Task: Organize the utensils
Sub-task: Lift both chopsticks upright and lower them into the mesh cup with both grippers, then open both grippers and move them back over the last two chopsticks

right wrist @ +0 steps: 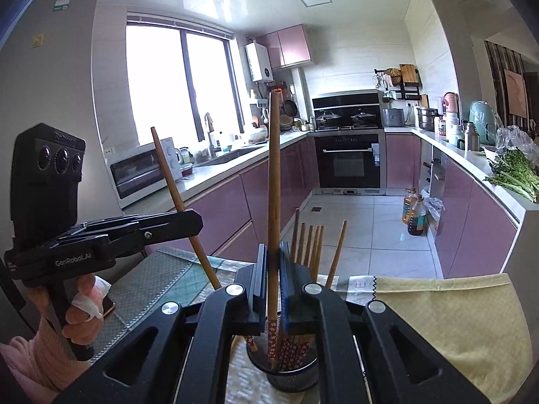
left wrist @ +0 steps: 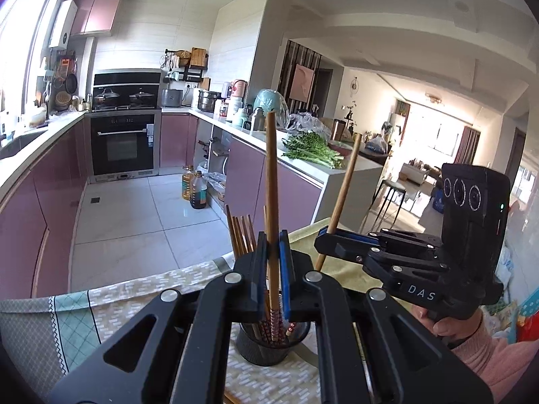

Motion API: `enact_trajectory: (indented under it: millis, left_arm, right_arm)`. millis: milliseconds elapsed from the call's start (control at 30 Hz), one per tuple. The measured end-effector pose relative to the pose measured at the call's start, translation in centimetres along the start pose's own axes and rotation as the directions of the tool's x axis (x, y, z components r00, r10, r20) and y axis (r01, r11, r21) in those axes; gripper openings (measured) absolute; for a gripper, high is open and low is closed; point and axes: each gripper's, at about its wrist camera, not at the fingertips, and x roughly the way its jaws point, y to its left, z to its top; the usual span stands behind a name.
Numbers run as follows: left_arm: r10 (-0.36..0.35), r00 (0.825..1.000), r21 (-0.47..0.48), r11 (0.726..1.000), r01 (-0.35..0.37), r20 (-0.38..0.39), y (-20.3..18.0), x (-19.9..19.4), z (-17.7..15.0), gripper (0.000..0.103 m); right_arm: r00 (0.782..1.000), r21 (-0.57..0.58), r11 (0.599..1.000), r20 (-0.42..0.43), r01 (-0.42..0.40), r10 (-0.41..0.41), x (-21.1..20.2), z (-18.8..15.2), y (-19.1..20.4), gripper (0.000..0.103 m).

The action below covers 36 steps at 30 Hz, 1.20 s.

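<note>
Patterned tablecloth point(left wrist: 111, 306) fronts pink kitchen cabinets point(left wrist: 60, 175).

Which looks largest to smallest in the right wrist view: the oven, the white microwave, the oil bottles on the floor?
1. Oven, largest as it appears.
2. White microwave, a little smaller; it stands nearer the camera, so this order is unsure.
3. Oil bottles, clearly smallest.

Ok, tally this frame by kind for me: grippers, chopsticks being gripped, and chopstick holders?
Grippers: 2, the left gripper and the right gripper
Chopsticks clamped in jaws: 2, the left chopstick and the right chopstick
Holders: 1, the mesh holder
Total: 5
</note>
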Motion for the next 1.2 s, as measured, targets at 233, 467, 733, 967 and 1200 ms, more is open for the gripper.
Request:
enact_trajectory:
  millis: [233,467,733,967,1200]
  left_arm:
    - [0.006,0.995,0.051,0.999,-0.001,-0.100,-0.5,2.5,-1.5,0.007]
    - [0.002,0.980,0.069,0.998,0.012,-0.201,-0.1,4.4,-2.7,0.007]
    - [0.016,0.954,0.052,0.999,0.000,-0.300,0.9,7.4,-3.8,0.008]
    - [0.036,0.948,0.009,0.999,-0.035,-0.318,2.2,9.7,-3.5,0.011]
    - [0.070,0.960,-0.011,0.997,-0.076,-0.270,2.7,8.7,-4.7,0.018]
  right_arm:
    - [0.997,0.014,1.000,-0.081,0.020,-0.019,2.4,-1.2,-0.6,0.006]
    - [0.985,0.043,0.999,-0.169,0.025,-0.017,4.5,-2.6,-1.2,0.006]
    - [0.974,0.070,0.996,-0.223,0.048,-0.031,6.1,-3.4,-1.8,0.007]
    - [0.972,0.075,0.995,-0.230,0.068,-0.049,6.8,-3.6,-2.1,0.007]
    - [0.977,0.080,0.995,-0.205,0.067,-0.049,5.9,-3.9,-2.0,0.009]
